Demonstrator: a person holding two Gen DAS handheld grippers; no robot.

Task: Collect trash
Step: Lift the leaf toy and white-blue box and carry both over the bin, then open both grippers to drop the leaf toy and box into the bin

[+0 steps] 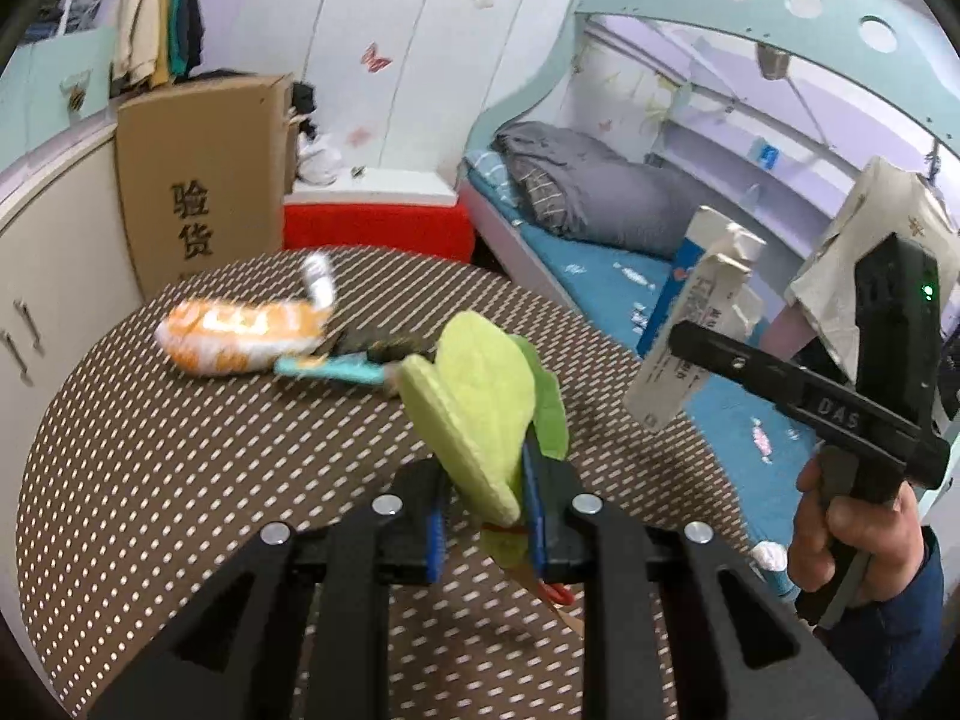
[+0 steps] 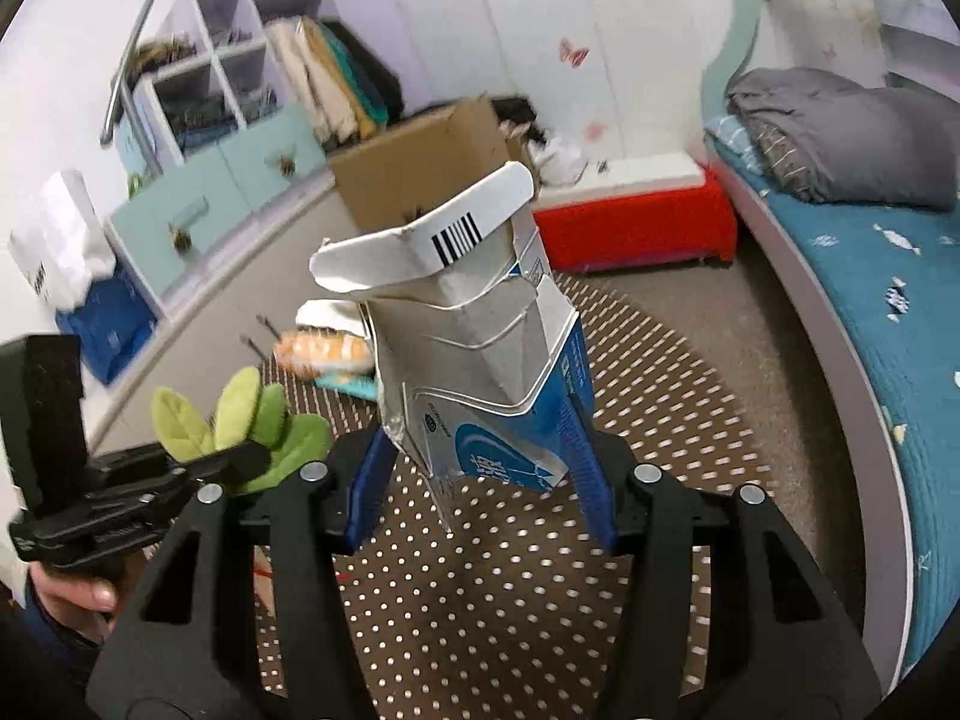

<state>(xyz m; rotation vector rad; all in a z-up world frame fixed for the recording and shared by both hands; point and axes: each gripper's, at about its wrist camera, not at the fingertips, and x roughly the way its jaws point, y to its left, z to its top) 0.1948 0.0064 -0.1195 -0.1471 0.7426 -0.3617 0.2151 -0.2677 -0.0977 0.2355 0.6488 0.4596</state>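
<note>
Green felt leaves [image 1: 480,396] clenched in left claw [image 1: 492,516], stem hidden; right claw [image 2: 480,480] grasps crushed carton [image 2: 474,348].

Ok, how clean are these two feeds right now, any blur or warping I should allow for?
Left wrist view: the orange snack bag on the dotted table is motion-smeared, the green felt leaves in the left gripper fairly sharp; fisheye bends the bed frame. Right wrist view: the shelves smear, the milk carton in the right gripper reads crisp.
</note>
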